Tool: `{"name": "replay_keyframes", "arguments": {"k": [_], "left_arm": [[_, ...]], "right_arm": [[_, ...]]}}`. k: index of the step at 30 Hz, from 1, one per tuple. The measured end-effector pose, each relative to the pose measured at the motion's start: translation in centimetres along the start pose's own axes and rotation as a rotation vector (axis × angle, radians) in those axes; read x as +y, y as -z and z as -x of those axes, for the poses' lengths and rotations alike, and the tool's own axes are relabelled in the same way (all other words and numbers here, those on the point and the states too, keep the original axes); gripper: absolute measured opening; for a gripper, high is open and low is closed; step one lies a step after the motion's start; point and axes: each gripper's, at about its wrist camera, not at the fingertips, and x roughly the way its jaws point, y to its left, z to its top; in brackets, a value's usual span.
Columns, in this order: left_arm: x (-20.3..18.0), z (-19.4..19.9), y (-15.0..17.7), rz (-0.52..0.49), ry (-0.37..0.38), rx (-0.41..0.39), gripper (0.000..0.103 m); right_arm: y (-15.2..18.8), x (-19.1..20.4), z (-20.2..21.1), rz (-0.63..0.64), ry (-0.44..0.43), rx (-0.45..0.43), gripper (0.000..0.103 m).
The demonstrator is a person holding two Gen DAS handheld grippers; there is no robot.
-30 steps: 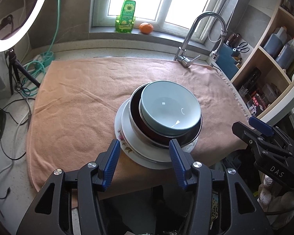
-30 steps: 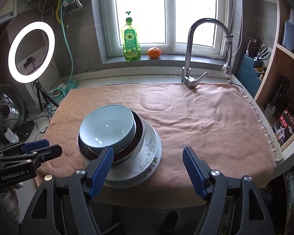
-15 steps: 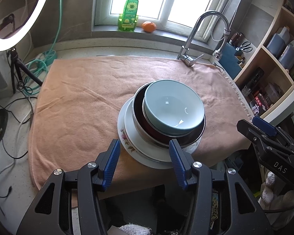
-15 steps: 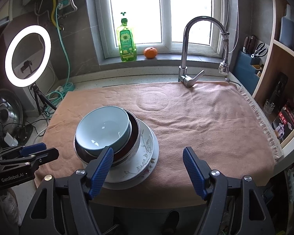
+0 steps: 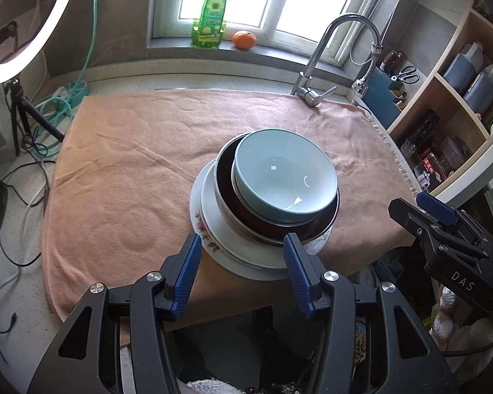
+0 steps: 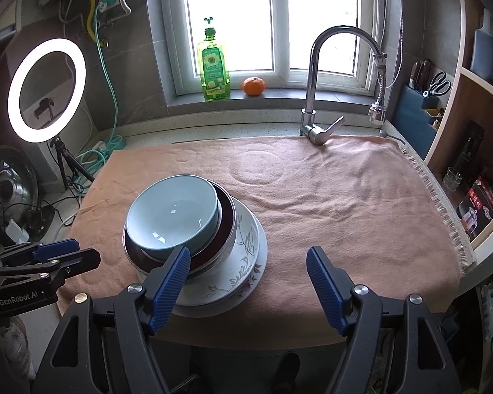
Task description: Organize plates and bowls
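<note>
A pale blue bowl (image 5: 284, 175) (image 6: 174, 216) sits inside a dark red metal-rimmed bowl (image 5: 243, 213) (image 6: 225, 229). Both rest on stacked white floral plates (image 5: 210, 229) (image 6: 246, 256) near the front edge of the peach towel (image 5: 131, 170) (image 6: 345, 203). My left gripper (image 5: 241, 251) is open and empty, held just short of the stack's near rim. My right gripper (image 6: 248, 262) is open and empty, to the right of the stack and back from it. Each gripper shows at the edge of the other's view.
A chrome faucet (image 6: 315, 98) stands at the back of the towel. A green soap bottle (image 6: 213, 65) and an orange (image 6: 253, 86) sit on the windowsill. A ring light (image 6: 46, 85) and cables are at the left. Wooden shelves (image 5: 450, 98) are at the right.
Both grippers have drawn back slightly from the stack and risen a little. The stack has not moved and both grippers stay open.
</note>
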Motion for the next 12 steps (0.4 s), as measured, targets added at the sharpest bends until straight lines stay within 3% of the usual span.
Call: {"name": "replay_keyframes", "arguments": {"k": [6, 10, 12], "left_arm": [[0.1, -0.13, 0.02, 0.008, 0.008, 0.004, 0.051], [0.09, -0.19, 0.0, 0.004, 0.008, 0.004, 0.066], [0.02, -0.25, 0.07, 0.001, 0.007, 0.007, 0.066]], "right_arm": [[0.02, -0.12, -0.15, 0.0, -0.001, 0.005, 0.07], [0.09, -0.07, -0.22, 0.0, 0.0, 0.006, 0.07], [0.1, -0.06, -0.31, 0.001, -0.001, 0.009, 0.07]]}}
